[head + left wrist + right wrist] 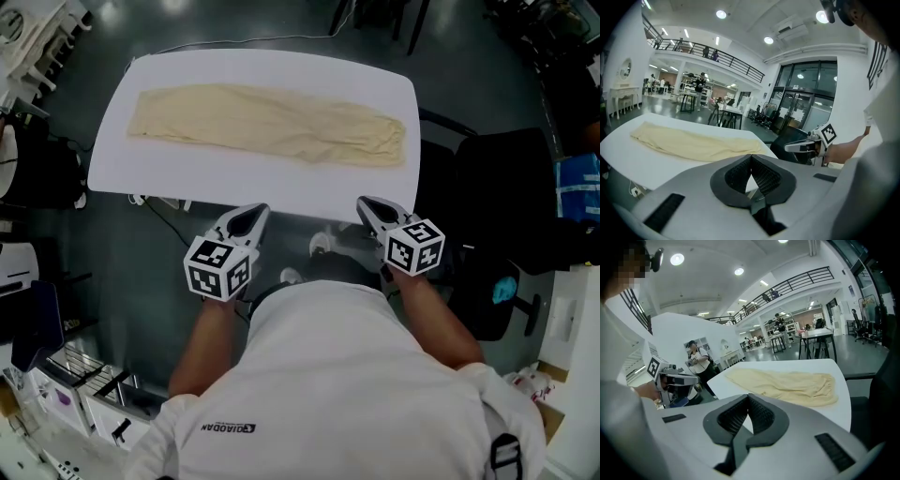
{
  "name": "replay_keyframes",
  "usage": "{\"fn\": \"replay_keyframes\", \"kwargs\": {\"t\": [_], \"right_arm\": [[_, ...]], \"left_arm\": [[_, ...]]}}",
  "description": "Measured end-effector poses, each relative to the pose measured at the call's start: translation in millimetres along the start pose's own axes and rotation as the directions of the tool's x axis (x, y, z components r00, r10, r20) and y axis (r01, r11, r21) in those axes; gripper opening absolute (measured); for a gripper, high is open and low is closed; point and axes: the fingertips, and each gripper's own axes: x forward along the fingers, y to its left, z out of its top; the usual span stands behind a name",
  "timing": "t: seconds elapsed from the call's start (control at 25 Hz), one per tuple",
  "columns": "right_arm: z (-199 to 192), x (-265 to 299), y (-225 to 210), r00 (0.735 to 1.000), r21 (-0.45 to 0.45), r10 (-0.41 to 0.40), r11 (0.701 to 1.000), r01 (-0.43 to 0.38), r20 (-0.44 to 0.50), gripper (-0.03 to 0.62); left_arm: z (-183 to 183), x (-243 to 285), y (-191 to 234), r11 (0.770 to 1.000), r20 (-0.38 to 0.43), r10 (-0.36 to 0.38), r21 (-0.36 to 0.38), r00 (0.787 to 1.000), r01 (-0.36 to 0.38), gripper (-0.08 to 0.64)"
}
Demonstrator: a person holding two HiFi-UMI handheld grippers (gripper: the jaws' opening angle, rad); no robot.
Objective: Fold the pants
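Observation:
Cream pants point(272, 124) lie flat along the white table point(187, 178), legs to the left and waistband at the right end; they also show as pants point(689, 143) and pants point(787, 385) in the gripper views. My left gripper point(257, 212) is shut and empty, held in the air just short of the table's near edge. My right gripper point(365, 203) is likewise shut with nothing in it, level with the left one and near the table's right front. The left gripper's tips point(750, 157) and the right gripper's tips point(748, 396) meet with no gap. Neither touches the pants.
A black office chair point(497, 216) stands right of the table. Shelving and clutter point(56, 375) sit at the lower left. A cable point(164, 220) hangs below the table's front edge. A person point(696, 363) stands beyond the table's far end.

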Motion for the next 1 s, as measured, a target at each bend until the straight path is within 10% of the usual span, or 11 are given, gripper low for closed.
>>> {"fn": "replay_keyframes", "kwargs": {"t": [1.0], "right_arm": [[-6.6, 86.3, -333.9, 0.857, 0.077, -0.475, 0.864, 0.497, -0.200, 0.161]], "left_arm": [[79.5, 126.1, 71.7, 0.994, -0.105, 0.106, 0.000, 0.989, -0.107, 0.028]]}}
